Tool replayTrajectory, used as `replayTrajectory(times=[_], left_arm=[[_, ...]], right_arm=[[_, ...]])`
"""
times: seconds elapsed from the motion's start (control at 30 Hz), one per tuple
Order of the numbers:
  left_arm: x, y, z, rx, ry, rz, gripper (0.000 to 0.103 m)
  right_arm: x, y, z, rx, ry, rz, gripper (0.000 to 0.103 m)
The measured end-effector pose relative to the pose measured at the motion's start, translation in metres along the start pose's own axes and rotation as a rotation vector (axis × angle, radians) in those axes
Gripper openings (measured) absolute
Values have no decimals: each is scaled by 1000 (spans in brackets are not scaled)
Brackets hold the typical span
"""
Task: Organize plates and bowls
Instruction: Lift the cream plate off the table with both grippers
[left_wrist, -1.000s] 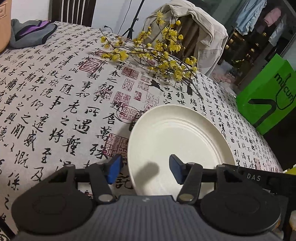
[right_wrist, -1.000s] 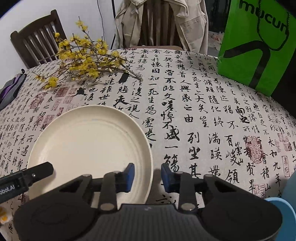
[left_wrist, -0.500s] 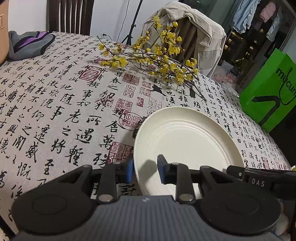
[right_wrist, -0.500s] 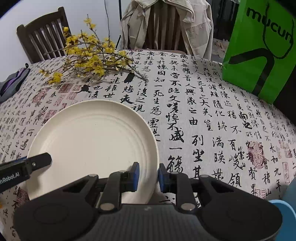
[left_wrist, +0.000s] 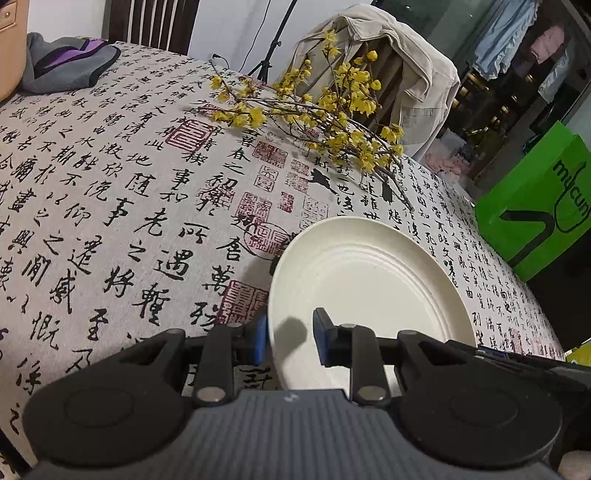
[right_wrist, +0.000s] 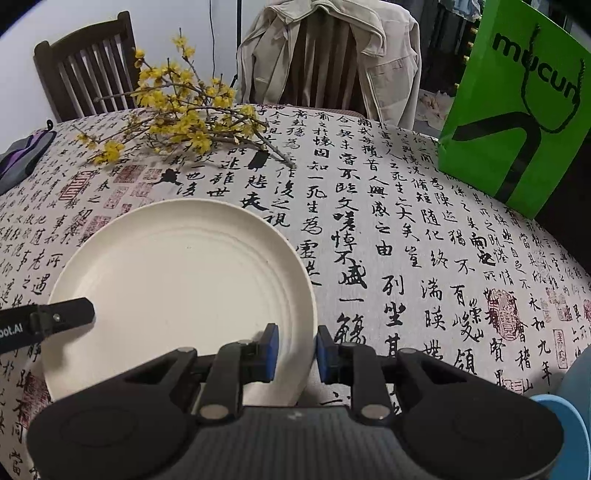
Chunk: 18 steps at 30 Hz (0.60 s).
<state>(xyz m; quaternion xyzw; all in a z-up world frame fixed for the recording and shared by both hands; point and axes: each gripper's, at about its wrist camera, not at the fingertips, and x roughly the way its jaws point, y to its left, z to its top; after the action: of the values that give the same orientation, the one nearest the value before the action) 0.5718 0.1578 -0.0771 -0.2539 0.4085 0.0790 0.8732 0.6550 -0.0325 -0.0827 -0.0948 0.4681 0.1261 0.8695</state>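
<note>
Round table (left_wrist: 110, 192) under cloth printed with black calligraphy and red seals. Cream plate (left_wrist: 369, 280), smooth with concentric ridges, near the front edge. Left gripper (left_wrist: 288, 334) clamped on plate's left rim, blue pads either side; right gripper (right_wrist: 295, 350) clamped on right rim likewise. Yellow blossom branch (left_wrist: 314, 110) lying behind plate. Left view only: hanging clothes (left_wrist: 517, 44) in background and tripod leg. Right view only: dark wooden chair (right_wrist: 85, 70), blue bowl (right_wrist: 569, 424) cut off at corner. Green bag (right_wrist: 517, 103) complete there, clipped in left view. Jacket (right_wrist: 332, 55) draped over chair.
</note>
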Motion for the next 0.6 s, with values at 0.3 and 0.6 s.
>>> replayTrajectory(times=[0.3,0.6], left_arm=[[-2,3,2,-16,-16,20,26],[-3,5,4,-18,-32,54,26]], right_arm=[[-1,1,-2,-19,-33,41,19],[-6,10,-6,-87,-69,43,20]])
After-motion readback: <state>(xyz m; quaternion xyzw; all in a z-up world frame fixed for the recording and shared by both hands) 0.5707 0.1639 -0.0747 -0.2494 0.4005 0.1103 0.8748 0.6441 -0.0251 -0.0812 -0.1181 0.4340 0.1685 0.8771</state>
